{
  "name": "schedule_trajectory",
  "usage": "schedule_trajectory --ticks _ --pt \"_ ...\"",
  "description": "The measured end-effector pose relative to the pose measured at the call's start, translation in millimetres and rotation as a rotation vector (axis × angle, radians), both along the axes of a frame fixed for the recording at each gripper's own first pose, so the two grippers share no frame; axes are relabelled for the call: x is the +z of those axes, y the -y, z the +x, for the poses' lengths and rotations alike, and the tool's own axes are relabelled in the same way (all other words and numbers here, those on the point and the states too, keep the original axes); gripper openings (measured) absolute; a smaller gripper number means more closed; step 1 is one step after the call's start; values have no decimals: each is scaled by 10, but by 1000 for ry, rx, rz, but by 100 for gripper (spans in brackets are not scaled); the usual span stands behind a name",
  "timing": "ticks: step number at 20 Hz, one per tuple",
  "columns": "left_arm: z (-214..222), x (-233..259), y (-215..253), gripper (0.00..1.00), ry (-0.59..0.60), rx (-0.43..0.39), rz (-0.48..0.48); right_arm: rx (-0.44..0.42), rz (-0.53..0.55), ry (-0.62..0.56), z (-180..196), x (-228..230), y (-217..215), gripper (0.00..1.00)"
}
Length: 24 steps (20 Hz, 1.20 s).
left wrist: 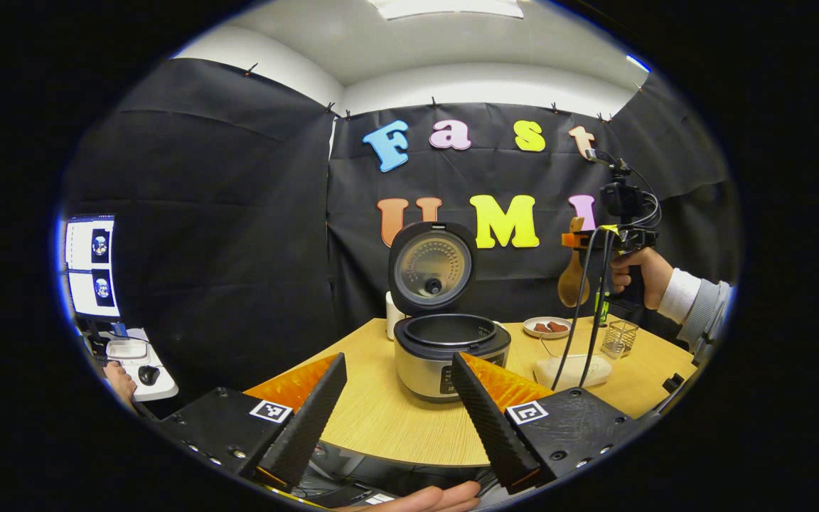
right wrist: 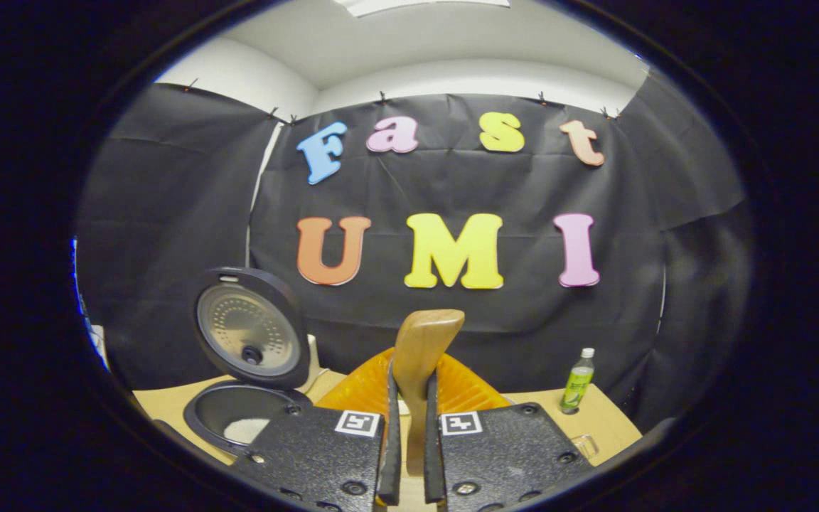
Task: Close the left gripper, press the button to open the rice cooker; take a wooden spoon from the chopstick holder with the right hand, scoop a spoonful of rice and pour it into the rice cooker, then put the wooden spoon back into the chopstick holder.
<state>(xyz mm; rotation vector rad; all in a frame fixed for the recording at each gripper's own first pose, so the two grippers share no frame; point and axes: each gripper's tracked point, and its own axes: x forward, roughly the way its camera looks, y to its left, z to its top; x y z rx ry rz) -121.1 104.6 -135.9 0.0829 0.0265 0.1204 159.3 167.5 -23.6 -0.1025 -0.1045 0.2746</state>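
The rice cooker (left wrist: pixel 445 352) stands on the wooden table (left wrist: pixel 381 419) with its lid (left wrist: pixel 432 267) raised and the pot showing. My left gripper (left wrist: pixel 399 363) is open just in front of it, holding nothing. To the right, a hand (left wrist: pixel 638 274) holds my right gripper (left wrist: pixel 574 240) high above the wire chopstick holder (left wrist: pixel 619 338), with the wooden spoon (left wrist: pixel 572 281) hanging bowl-down from it. In the right gripper view my right gripper (right wrist: pixel 411 377) is shut on the wooden spoon (right wrist: pixel 422 341). The open rice cooker (right wrist: pixel 239 416) is at lower left, with a pale patch in its pot.
A white rice container (left wrist: pixel 573 371) lies right of the cooker, and a small plate (left wrist: pixel 547 327) with brown pieces sits behind it. A green bottle (right wrist: pixel 578 380) stands at the table's far right. A monitor (left wrist: pixel 89 267) and a mouse (left wrist: pixel 148 373) are at far left.
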Motion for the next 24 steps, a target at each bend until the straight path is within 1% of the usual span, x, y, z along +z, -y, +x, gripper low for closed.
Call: schedule_trajectory --ticks 3,5,8,12,14,18,21,22,23,24 --pt "30 34 141 94 13 -14 16 -61 22 -8 88 38 505 18" --pt "61 47 182 94 20 -6 -1 -102 36 2 124 78 802 19" --pt "95 85 257 94 25 1 -34 -134 34 5 207 18 1130 20" --pt "98 188 302 94 49 14 -32 -164 63 -4 341 -97 1515 20" --pt "105 239 348 94 67 12 -31 -194 81 -18 450 -201 1720 20" --pt "157 306 453 94 101 -5 -53 -226 110 -74 656 -506 2032 21" --pt "232 285 550 94 92 -32 -77 -243 129 -92 783 -656 2191 21" --pt "253 276 564 94 88 -31 -72 -245 138 -97 807 -685 2222 21" --pt "270 276 564 94 86 -28 -59 -236 151 -109 820 -730 2229 24" --pt "294 266 571 95 83 -24 -46 -225 164 -118 836 -752 2211 23"
